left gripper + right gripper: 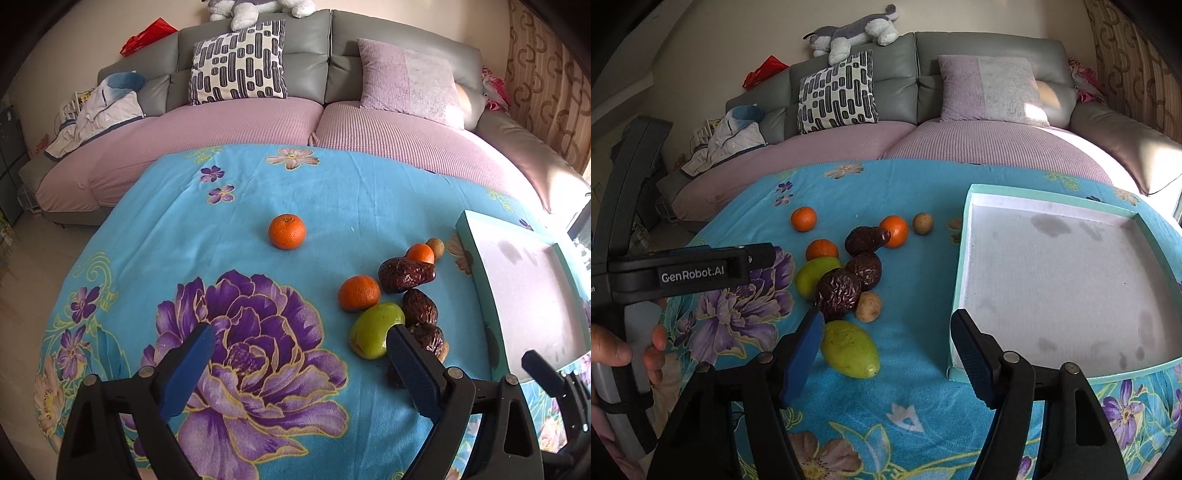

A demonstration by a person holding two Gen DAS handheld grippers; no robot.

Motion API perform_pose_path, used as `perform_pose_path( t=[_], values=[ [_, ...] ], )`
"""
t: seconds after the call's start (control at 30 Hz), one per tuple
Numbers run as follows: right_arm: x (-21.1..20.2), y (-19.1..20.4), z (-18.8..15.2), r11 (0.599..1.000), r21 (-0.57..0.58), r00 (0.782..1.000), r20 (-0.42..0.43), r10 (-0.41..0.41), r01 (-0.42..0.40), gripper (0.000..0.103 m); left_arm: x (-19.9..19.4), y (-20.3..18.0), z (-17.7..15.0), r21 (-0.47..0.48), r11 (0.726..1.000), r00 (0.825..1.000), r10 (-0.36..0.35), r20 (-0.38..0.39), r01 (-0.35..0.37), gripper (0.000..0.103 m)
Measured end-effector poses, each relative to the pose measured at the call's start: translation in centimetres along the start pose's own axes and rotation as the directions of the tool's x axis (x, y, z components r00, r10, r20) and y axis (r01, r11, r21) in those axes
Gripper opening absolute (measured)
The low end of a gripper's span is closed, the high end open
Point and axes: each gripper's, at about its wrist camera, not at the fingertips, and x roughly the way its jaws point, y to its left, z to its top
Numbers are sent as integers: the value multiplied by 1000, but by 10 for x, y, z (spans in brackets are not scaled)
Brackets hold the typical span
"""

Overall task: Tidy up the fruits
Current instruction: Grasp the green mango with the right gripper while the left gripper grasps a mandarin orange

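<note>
Fruit lies in a loose cluster on the blue flowered cloth (258, 192). Three oranges show, one alone (287, 231) (803, 219) and two (822, 249) (894, 230) in the pile. Three wrinkled dark dates (838, 293) (866, 269) (866, 238) touch a green fruit (376, 330) (816, 275). A second green fruit (849, 349) lies just ahead of my right gripper (886, 354), close to its left finger. Two small brown longans (922, 223) (868, 306) sit nearby. My left gripper (299, 369) hovers left of the pile. Both stand open, holding nothing.
A shallow teal tray (960, 273) (476, 280) with a white, stained bottom sits right of the fruit. Behind the table runs a grey sofa (332, 74) with cushions. A hand (613, 350) holds the left gripper's handle.
</note>
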Motion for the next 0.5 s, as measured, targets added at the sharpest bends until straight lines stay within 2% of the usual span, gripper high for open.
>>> perform_pose_path(
  t=[0.27, 0.37, 0.5],
  values=[
    [30, 12, -4, 999, -24, 993, -107, 43, -45, 72, 26, 3, 28, -23, 999, 999, -30, -42, 29, 95],
    [38, 17, -6, 998, -42, 990, -135, 45, -51, 64, 39, 0, 35, -19, 999, 997, -48, -63, 47, 95],
    [47, 18, -9, 998, -45, 986, -161, 45, -53, 58, 58, -5, 36, -16, 995, 991, -95, -98, 93, 86]
  ],
)
